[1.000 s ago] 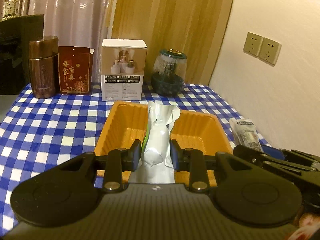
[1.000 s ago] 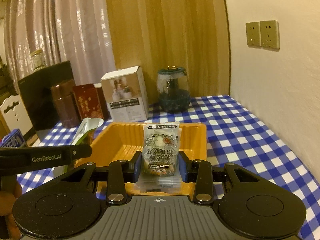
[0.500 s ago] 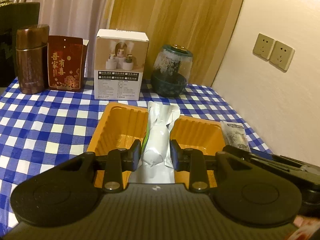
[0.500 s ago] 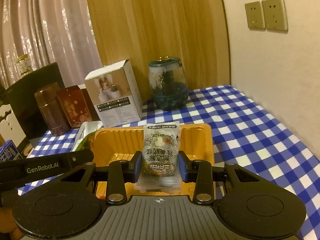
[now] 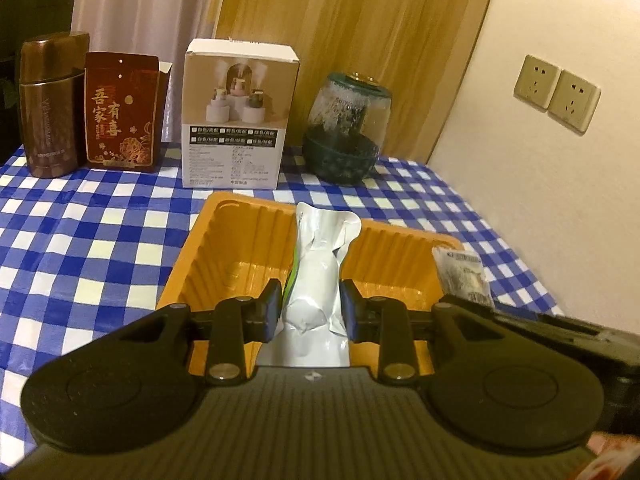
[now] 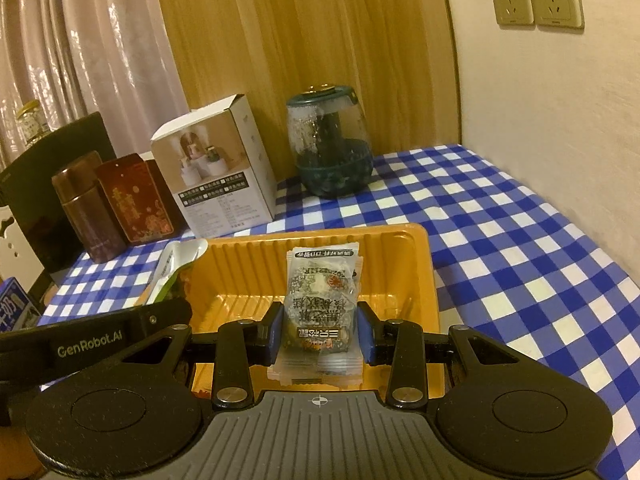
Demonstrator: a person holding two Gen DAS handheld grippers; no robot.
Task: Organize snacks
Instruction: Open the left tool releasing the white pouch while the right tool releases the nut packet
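An orange plastic tray (image 5: 240,256) (image 6: 404,256) lies on the blue checked tablecloth. My left gripper (image 5: 310,312) is shut on a white foil snack pouch (image 5: 318,276) with a green edge, held over the tray's middle. The same pouch (image 6: 176,264) shows at the tray's left rim in the right wrist view. My right gripper (image 6: 320,332) is shut on a clear printed snack packet (image 6: 322,300), held over the tray's right half. That packet (image 5: 460,276) appears at the tray's right edge in the left wrist view, above the right gripper's black body.
At the back of the table stand a brown tin (image 5: 50,104), a red box (image 5: 122,112), a white carton (image 5: 238,112) and a dark green lidded jar (image 5: 346,132). The wall with sockets (image 5: 556,94) bounds the right side. A blue pack (image 6: 14,312) sits far left.
Both grippers have moved forward and down toward the tray with their snacks still held. The tray and the back-row items look larger and nearer now.
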